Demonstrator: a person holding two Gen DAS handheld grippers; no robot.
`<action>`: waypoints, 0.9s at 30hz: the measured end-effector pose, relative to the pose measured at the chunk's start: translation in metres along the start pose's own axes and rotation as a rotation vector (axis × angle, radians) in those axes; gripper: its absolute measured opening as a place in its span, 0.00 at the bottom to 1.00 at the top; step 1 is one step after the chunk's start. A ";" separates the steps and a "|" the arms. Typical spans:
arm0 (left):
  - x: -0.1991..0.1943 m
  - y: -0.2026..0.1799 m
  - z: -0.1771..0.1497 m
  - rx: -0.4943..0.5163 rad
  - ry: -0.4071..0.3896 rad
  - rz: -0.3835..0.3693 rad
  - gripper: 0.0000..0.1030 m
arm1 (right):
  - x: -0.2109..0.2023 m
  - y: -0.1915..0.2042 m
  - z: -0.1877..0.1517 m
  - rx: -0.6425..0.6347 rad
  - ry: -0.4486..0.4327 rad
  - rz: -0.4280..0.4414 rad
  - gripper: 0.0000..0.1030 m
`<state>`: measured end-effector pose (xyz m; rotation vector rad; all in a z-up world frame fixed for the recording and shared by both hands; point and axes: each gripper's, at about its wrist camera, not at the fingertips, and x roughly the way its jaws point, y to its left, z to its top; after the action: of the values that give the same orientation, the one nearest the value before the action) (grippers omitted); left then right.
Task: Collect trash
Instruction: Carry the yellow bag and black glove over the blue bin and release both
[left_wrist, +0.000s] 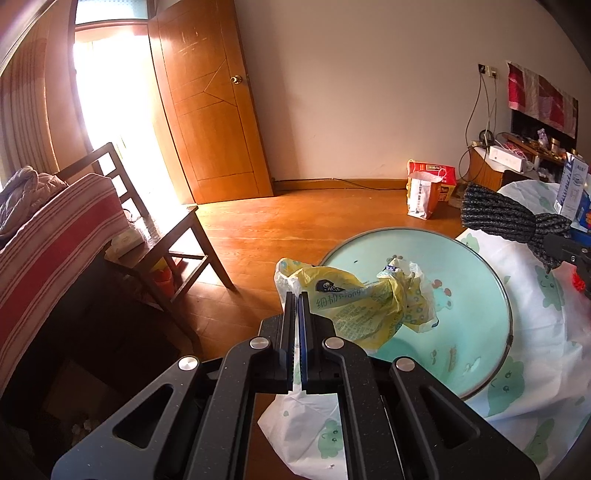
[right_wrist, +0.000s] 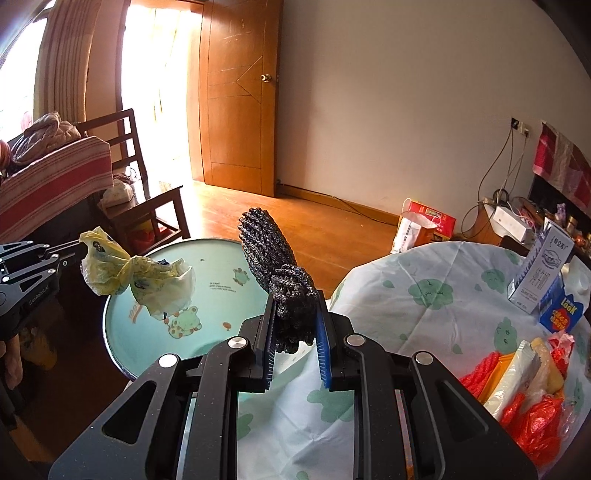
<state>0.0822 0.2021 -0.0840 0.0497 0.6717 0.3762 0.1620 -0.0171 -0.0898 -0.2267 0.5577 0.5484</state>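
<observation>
The left gripper (left_wrist: 299, 295) is clenched tight on a crumpled yellow plastic bag (left_wrist: 354, 306), its blue-lined pads pressed flat together on the bag's near edge, so the bag hangs out from the fingertips over the round pale green tray (left_wrist: 480, 314). From the right wrist view the same bag (right_wrist: 136, 275) juts from the left gripper (right_wrist: 79, 245) above the tray's left part (right_wrist: 221, 266), twisted at its middle, with a whiter crumpled end drooping toward the frog print on the tray. The right gripper (right_wrist: 295, 321) grasps a dark grey knitted glove (right_wrist: 273, 273): its jaws stand a little apart with the bunched knit squeezed between the blue pads, and the rest of the glove sticks up and forward, above the tray's right edge. In the left wrist view that glove (left_wrist: 509, 214) shows beyond the far right rim of the tray, pinched at its right end by the dark tip of the right gripper. Right of the tray lies a white cloth with green prints (right_wrist: 424, 295), touching and overlapping the tray's rim. On the cloth, well right of the tray, stand a grey-white carton (right_wrist: 543, 269) and a blue carton (right_wrist: 561, 310) side by side, and nearer the camera lies a heap of red and orange wrappers (right_wrist: 532, 402). Beyond the tray stretches a wooden floor (left_wrist: 295, 221), with a red and white paper bag (left_wrist: 428, 192) by the wall.
</observation>
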 end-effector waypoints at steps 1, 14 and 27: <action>0.000 0.000 0.000 -0.001 0.000 -0.002 0.01 | 0.000 0.001 0.000 -0.001 0.001 0.000 0.19; 0.000 -0.003 0.002 -0.001 0.005 -0.011 0.01 | 0.003 0.008 0.002 -0.021 0.007 0.010 0.19; 0.003 -0.012 0.001 0.007 0.009 -0.082 0.29 | 0.013 0.022 0.001 -0.045 0.036 0.046 0.57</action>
<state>0.0887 0.1923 -0.0869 0.0273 0.6815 0.2953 0.1597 0.0071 -0.0979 -0.2678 0.5872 0.6030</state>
